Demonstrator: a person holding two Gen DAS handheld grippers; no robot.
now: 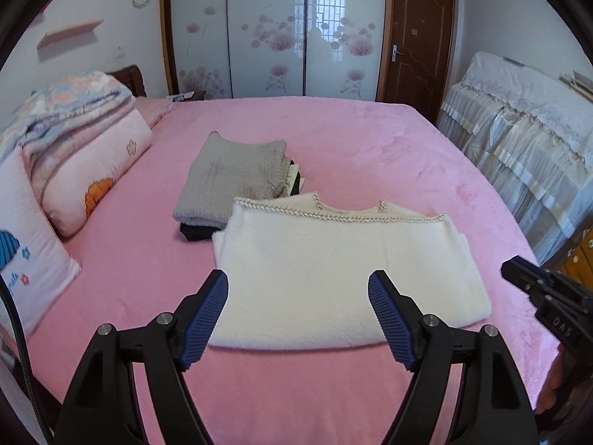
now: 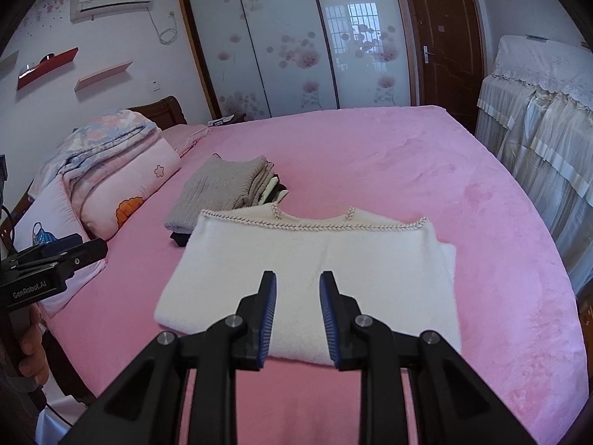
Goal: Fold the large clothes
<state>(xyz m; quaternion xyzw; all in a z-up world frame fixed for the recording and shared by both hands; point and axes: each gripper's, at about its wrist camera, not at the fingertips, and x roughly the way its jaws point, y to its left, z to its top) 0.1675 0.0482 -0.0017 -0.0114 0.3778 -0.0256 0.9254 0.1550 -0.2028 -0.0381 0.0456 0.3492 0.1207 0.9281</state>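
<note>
A folded white fleece garment with braided trim lies flat on the pink bed; it also shows in the right wrist view. My left gripper is open and empty, its jaws wide apart above the garment's near edge. My right gripper is open and empty, its jaws a narrow gap apart, over the garment's near edge. The right gripper also shows at the right edge of the left wrist view. The left gripper shows at the left edge of the right wrist view.
A stack of folded clothes topped by a grey knit sits behind the white garment, also in the right wrist view. Folded quilts and pillows lie at the left. Lace-covered furniture stands at the right.
</note>
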